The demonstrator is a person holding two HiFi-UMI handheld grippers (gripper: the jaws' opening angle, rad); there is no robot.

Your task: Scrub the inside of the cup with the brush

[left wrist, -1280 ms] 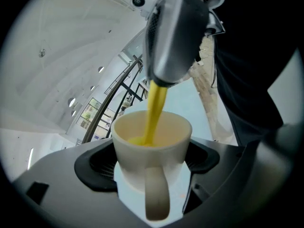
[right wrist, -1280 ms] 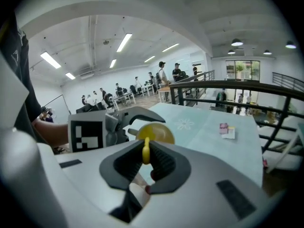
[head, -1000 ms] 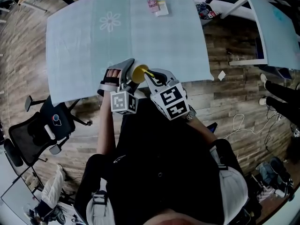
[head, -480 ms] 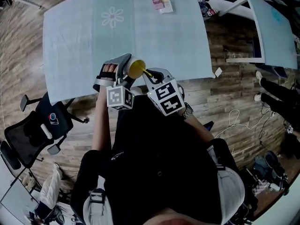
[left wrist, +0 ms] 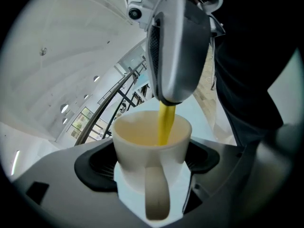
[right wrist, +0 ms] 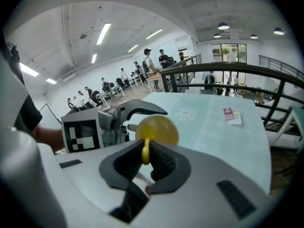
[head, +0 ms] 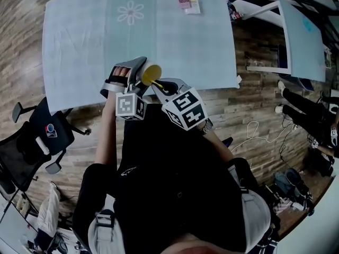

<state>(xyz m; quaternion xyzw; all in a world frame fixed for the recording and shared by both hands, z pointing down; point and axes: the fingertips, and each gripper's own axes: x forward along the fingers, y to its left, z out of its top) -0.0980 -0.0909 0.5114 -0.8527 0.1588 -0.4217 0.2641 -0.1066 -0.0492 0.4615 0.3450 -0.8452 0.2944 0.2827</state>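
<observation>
Cup (left wrist: 151, 144) sits clamped between the jaws of my left claw (left wrist: 152, 162). It is white outside and yellowish inside, with its handle turned toward that claw's camera. In the head view it hangs over the near edge of the counter (head: 175, 41), mouth tipped toward my right claw (right wrist: 145, 161). That claw is closed on the thin yellow handle of the brush (left wrist: 165, 122), whose far end reaches down into the cup's mouth; I cannot see the bristles. Two small packets (head: 189, 3) lie at the counter's far edge, well apart from the cup. An office chair (head: 29, 147) stands on the wooden floor (head: 254, 105) beside the counter's near left corner.
</observation>
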